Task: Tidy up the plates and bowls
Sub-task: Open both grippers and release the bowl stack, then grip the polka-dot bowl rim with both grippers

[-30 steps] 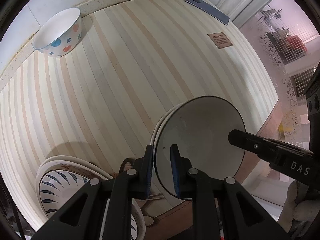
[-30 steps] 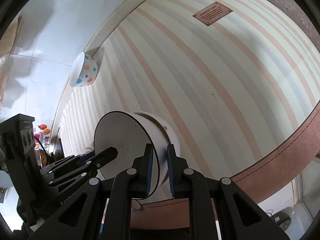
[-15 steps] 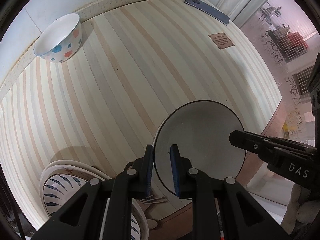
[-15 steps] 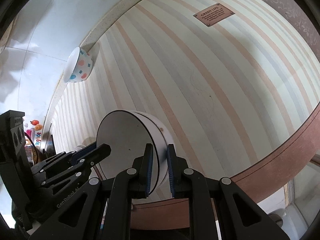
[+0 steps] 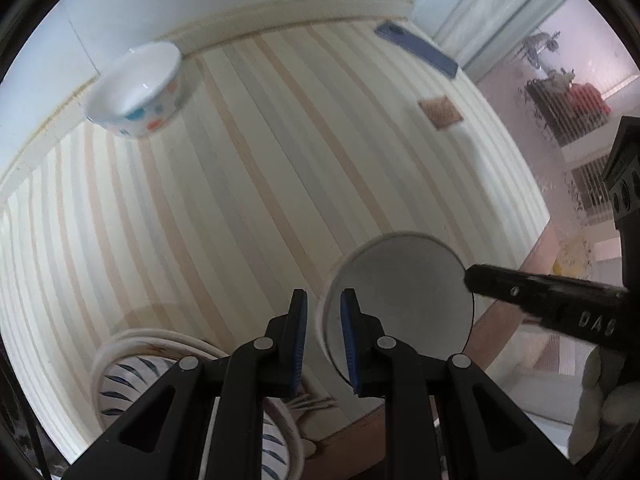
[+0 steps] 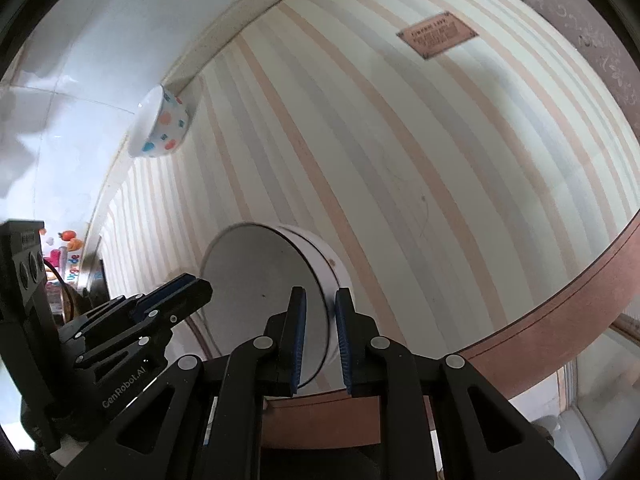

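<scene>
"GenRobot.AI" is printed in pale letters along the black body of the left gripper point(image 6: 168, 294), as seen in the right wrist view. In the left wrist view, the letters "DAS" are printed in pale grey on the black side of the right gripper point(image 5: 476, 276); whatever follows them is cut off. A small brown plaque point(image 6: 437, 34) on the striped tablecloth point(image 6: 400, 160) carries several lines of print, but they are too small and blurred to be read in either view. Colourful lettering is seen on a packet point(image 6: 72, 270) at the far left of the right wrist view; it cannot be made out.
</scene>
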`<state>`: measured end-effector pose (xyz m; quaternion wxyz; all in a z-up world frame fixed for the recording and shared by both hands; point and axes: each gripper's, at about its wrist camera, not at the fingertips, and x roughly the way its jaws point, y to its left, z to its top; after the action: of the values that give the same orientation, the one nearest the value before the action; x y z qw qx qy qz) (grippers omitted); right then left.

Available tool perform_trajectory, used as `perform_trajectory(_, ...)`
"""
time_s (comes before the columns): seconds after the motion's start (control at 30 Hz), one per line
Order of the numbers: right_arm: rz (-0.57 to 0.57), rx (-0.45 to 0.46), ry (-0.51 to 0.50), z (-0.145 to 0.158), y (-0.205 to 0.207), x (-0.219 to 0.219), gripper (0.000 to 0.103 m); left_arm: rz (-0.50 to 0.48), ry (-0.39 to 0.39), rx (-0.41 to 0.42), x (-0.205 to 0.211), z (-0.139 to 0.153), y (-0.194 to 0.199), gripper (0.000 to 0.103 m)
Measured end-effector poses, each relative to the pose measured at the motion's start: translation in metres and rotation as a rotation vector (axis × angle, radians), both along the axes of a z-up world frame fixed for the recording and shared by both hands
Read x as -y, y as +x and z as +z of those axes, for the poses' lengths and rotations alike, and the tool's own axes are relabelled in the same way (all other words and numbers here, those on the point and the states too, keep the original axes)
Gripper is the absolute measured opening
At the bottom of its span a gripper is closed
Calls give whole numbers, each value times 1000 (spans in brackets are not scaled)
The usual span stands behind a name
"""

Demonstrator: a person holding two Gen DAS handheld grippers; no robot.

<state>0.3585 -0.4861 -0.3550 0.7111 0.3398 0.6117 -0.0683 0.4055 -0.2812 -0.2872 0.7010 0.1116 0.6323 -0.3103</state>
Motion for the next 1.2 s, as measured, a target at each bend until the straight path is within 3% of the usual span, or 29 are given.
perform_trajectory(0.1,-1,30,4,14,16,5,19,41,-6,49,-12,13,19,16)
perform_trajectory(0.23,22,87,48,25,66,6,41,126,-20,71,-32,18,65,23)
perform_trajectory(0.43,73,181,137,15,172,-10,42,354,-43,36,-77,-3,165,26)
perform_trajectory(0.6,87,179,171,-12,248,-24,42,476,-50,-23,-99,-35,231,28)
perform_trajectory(0.67,86,172,192,-24,269,-30,42,501,-54,1,-102,-38,242,29)
perform_trajectory(0.77,79,147,213,-42,293,-33,42,506,-57,-55,-101,-48,255,30)
perform_trajectory(0.97,71,110,249,-68,314,-32,42,451,-30,-54,-96,-61,255,28)
perform_trajectory(1.03,73,115,263,-72,314,-30,42,448,-23,-31,-92,-59,253,22)
perform_trajectory(1.1,81,128,271,-74,314,-29,36,442,-24,-9,-93,-55,251,20)
perform_trajectory(1.17,91,154,280,-72,312,-32,22,443,-19,0,-91,-53,249,19)
perform_trajectory(1.2,101,154,258,-69,313,-33,22,444,-19,1,-91,-52,249,19)
